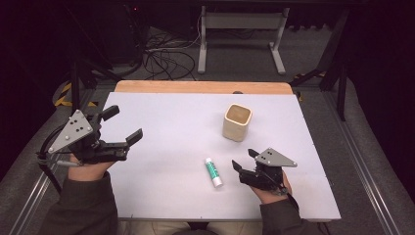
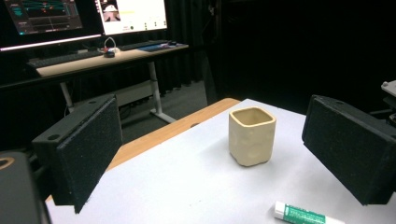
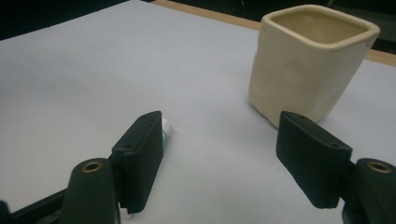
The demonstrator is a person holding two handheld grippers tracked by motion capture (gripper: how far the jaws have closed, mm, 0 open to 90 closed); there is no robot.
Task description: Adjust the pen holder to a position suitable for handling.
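The right tool [image 1: 243,160], jaws spread and empty, sits low just right of the glue stick [image 1: 213,172] to grab it, while the left tool [image 1: 126,125] waits spread well left of it.

The left tool [image 1: 123,125] hovers with jaws spread wide and empty; the right tool [image 1: 244,160] sits low, jaws parted, gripping nothing.

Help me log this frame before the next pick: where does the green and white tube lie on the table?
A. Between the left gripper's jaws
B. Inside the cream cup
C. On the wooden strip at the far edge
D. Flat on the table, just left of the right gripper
D: the green and white tube lies flat on the table, just left of the right gripper, apart from the cream cup.
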